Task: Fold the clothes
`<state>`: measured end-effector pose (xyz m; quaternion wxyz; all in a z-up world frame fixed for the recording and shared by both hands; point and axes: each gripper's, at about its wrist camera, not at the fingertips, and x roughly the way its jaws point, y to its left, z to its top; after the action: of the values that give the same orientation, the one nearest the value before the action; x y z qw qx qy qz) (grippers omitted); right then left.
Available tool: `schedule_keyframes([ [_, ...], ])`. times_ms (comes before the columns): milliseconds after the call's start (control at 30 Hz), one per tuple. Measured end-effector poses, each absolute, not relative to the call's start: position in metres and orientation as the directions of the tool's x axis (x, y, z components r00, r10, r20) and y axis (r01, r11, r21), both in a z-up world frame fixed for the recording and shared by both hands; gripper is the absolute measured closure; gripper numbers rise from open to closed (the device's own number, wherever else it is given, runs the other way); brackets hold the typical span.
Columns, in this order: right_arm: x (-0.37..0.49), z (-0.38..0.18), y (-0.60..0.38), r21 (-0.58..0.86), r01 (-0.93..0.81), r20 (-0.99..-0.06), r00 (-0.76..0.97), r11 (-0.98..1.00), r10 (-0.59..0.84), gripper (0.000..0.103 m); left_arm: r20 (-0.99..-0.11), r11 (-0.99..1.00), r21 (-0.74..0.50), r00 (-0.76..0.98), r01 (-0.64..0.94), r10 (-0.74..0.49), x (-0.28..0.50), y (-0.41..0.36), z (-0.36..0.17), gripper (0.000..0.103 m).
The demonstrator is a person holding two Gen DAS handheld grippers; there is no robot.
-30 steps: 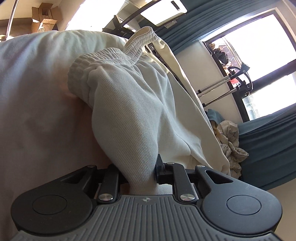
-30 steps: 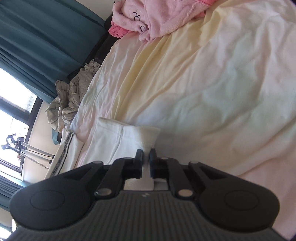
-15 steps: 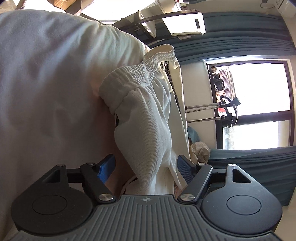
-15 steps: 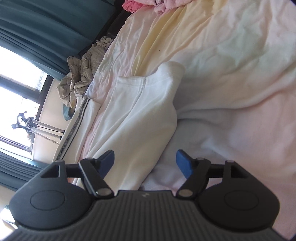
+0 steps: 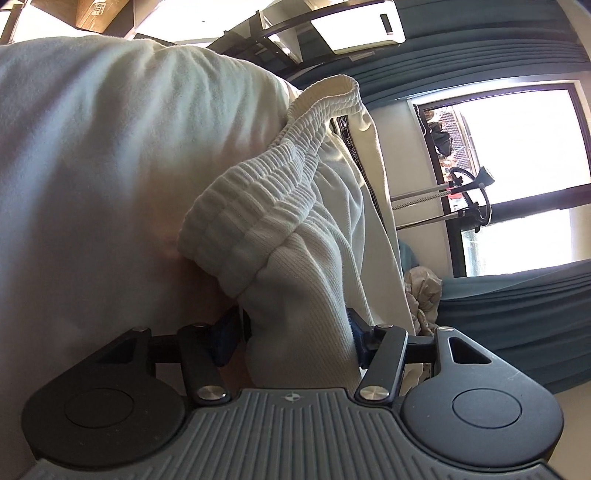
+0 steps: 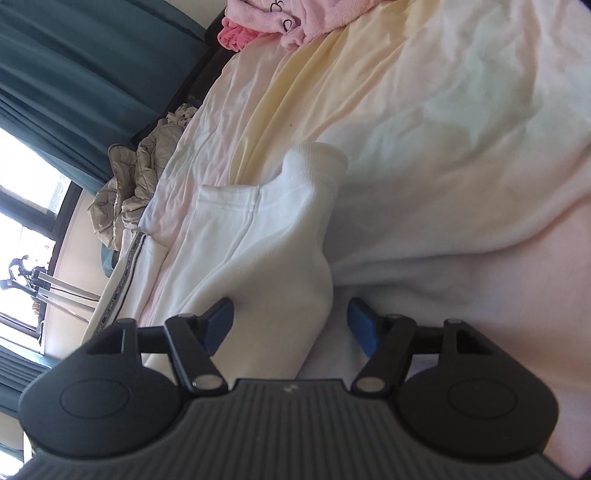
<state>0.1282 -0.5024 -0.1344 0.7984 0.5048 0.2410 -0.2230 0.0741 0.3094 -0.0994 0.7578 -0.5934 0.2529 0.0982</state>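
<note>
1. Left wrist view, far left: pale bedsheet (image 5: 92,166) fills the left half, bulging upward.
2. Centre: cream sweatpants (image 5: 295,266) bunched on the sheet, ribbed elastic waistband (image 5: 266,192) arching up toward top centre.
3. Bottom centre: left gripper (image 5: 295,341) spread apart, blue pads either side of a thick fold of the sweatpants; fabric sits between the fingers, touching or nearly touching both pads, not pinched.
4. Right of pants: black lettered side stripe (image 5: 354,155) running down the fabric edge.
5. Further right: crumpled beige cloth (image 5: 421,295) low, metal stand (image 5: 443,206) in front of bright window (image 5: 517,177), teal curtain (image 5: 517,314) below and above.
6. Right wrist view, far left: teal curtain (image 6: 74,92), window (image 6: 22,221) below it, stand legs (image 6: 55,288) at the left edge.
7. Left-centre: crumpled beige cloth (image 6: 136,177) at the bed edge; striped strip of sweatpants (image 6: 125,273) just below it.
8. Centre: sweatpants leg end (image 6: 266,251) lying flat on bedsheet (image 6: 443,129), ribbed cuff (image 6: 317,158) pointing away from the camera.
9. Bottom centre: right gripper (image 6: 290,325) wide apart, left blue pad over the white fabric, right pad over bare sheet; nothing clamped.
10. Top centre-right: pink fluffy garment (image 6: 295,18) at the far end of the bed.
</note>
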Motion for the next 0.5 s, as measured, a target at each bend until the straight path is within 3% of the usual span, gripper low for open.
schedule_keyframes([
  [100, 0.135, -0.142, -0.501, 0.713, 0.585, -0.577, 0.803, 0.386, -0.150, 0.034, -0.499, 0.288, -0.847, 0.855, -0.447, -0.142, 0.078, 0.309, -0.103, 0.046],
  [200, 0.144, -0.145, -0.496, 0.695, 0.585, -0.561, 0.805, 0.419, -0.193, 0.039, -0.585, 0.382, -0.765, 0.807, -0.518, -0.077, 0.087, 0.296, -0.090, 0.052],
  [267, 0.149, -0.144, -0.493, 0.680, 0.584, -0.553, 0.805, 0.444, -0.213, 0.064, -0.616, 0.408, -0.726, 0.787, -0.554, -0.027, 0.089, 0.291, -0.078, 0.060],
  [367, 0.154, -0.142, -0.491, 0.672, 0.581, -0.538, 0.809, 0.459, -0.237, 0.087, -0.640, 0.411, -0.696, 0.768, -0.589, 0.018, 0.089, 0.290, -0.063, 0.079],
  [500, 0.155, -0.123, -0.488, 0.649, 0.565, -0.489, 0.823, 0.509, -0.290, 0.094, -0.627, 0.388, -0.692, 0.773, -0.609, 0.096, 0.083, 0.295, -0.033, 0.088],
])
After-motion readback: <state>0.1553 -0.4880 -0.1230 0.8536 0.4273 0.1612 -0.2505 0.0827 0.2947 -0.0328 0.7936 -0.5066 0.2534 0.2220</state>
